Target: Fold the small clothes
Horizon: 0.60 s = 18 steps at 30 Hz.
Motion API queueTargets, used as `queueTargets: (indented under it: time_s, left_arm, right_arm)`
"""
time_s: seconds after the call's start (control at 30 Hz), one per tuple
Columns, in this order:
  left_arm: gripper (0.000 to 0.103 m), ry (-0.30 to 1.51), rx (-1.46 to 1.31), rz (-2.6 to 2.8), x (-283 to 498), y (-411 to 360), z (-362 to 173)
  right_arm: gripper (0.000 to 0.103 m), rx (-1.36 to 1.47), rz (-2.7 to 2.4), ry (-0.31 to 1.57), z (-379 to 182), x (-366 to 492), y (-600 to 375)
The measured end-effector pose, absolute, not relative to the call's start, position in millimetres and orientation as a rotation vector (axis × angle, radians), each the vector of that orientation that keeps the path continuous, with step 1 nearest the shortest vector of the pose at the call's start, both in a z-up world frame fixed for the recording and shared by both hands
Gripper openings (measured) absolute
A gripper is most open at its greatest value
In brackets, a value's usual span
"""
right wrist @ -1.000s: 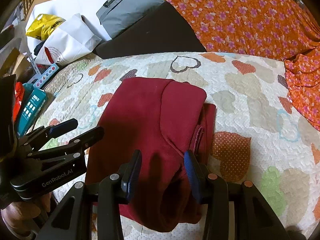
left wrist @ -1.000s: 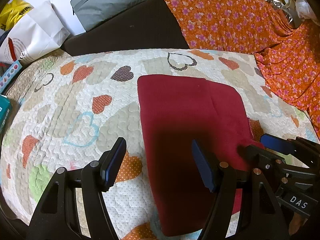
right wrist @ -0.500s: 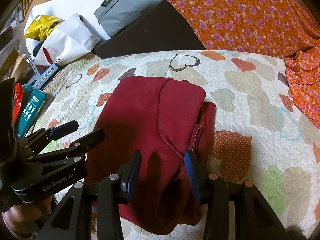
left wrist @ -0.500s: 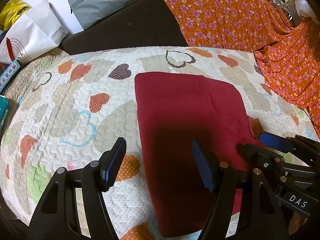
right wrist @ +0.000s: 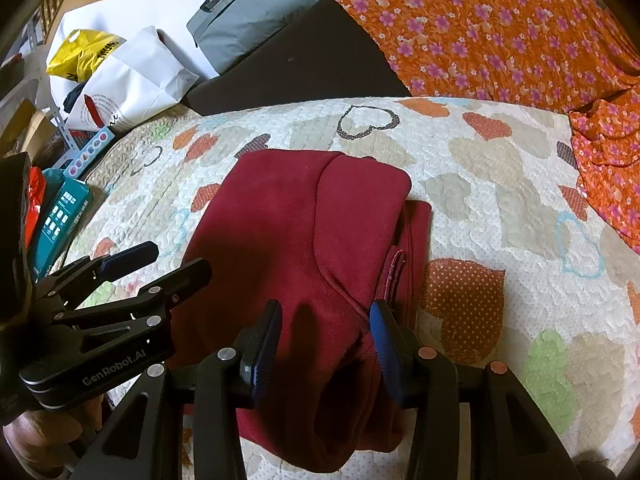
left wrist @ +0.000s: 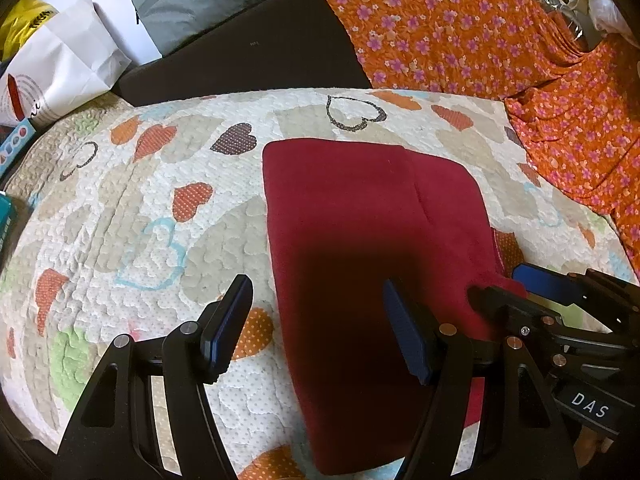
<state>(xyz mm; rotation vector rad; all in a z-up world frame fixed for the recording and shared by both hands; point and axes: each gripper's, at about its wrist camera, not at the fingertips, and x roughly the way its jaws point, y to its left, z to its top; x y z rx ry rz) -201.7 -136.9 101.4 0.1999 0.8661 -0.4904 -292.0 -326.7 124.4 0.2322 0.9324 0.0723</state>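
The dark red garment (left wrist: 372, 240) lies folded into a compact rectangle on the heart-patterned quilt (left wrist: 132, 208), near its middle, with the orange flowered cloth (left wrist: 460, 32) well apart beyond it. Against the views of a second ago almost nothing differs: the garment keeps the same outline and the same overlapping flap along its right side, and both grippers hang over its near edge as before.

The left gripper (left wrist: 316, 332) stands wide open, one finger over bare quilt and the other over the garment's near left corner; nothing is between the pads and nothing is pinched. The right gripper (right wrist: 324, 344) is about half open. Its jaws straddle the thick rolled near edge of the garment (right wrist: 312, 264), but a gap shows on each side of the cloth, so it reads as released rather than clenched. Seen from the left camera, its tips (left wrist: 500, 292) sit just at the garment's right near corner.

The stillness suggests the fold is laid and let go. What seems left is a last fold in half or a smoothing of the bulky near edge, which looks loose enough to spring open. To the left of the quilt, a white paper bag (right wrist: 132, 80) and boxes are clear of the work.
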Motion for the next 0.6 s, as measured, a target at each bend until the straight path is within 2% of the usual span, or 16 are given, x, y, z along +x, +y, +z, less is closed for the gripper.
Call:
queueTargets:
  time_s: [0.6]
  left_arm:
    - [0.068, 0.839, 0.194, -0.503, -202.9, -134.9, 106.5]
  right_arm:
    - [0.045, 0.234, 0.075, 0.931, 124.8, -291.9, -326.7]
